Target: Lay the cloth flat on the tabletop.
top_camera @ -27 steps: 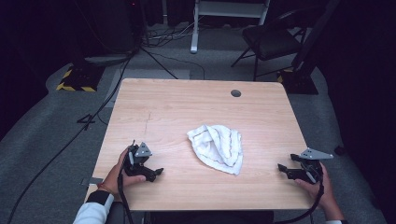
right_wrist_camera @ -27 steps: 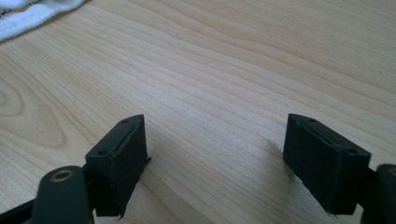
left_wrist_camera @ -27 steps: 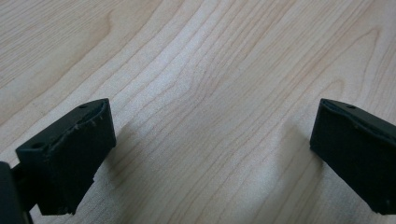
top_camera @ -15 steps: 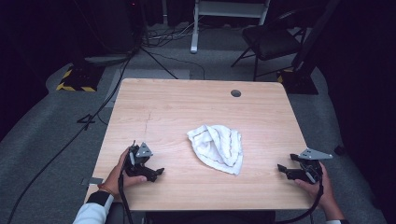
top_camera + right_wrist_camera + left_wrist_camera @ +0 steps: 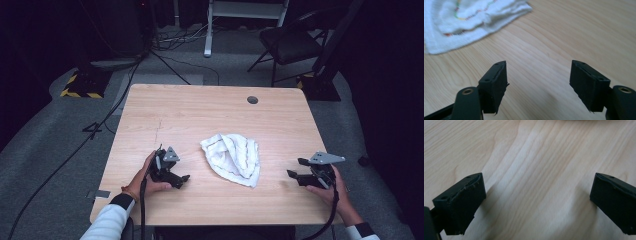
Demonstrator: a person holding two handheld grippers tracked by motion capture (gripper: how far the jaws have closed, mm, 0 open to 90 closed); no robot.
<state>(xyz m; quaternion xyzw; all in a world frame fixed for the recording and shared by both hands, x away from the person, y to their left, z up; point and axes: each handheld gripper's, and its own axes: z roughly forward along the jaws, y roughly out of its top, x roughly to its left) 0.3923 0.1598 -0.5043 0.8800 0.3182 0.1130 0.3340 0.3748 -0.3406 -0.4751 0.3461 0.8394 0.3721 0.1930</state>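
A crumpled white cloth point(image 5: 233, 156) with thin coloured stripes lies near the middle of the wooden table point(image 5: 200, 115). My left gripper point(image 5: 181, 180) rests on the table to the cloth's left, open, its jaws wide apart over bare wood point(image 5: 536, 192). My right gripper point(image 5: 296, 171) rests to the cloth's right near the table's edge, open with nothing between its jaws. In the right gripper view the cloth point(image 5: 466, 20) lies ahead at the upper left, apart from the gripper point(image 5: 539, 82).
A round cable hole point(image 5: 252, 100) sits near the table's far edge. Beyond the table stand a dark chair point(image 5: 290, 45) and a white desk frame point(image 5: 210, 30), with cables point(image 5: 100, 120) running across the grey floor at left.
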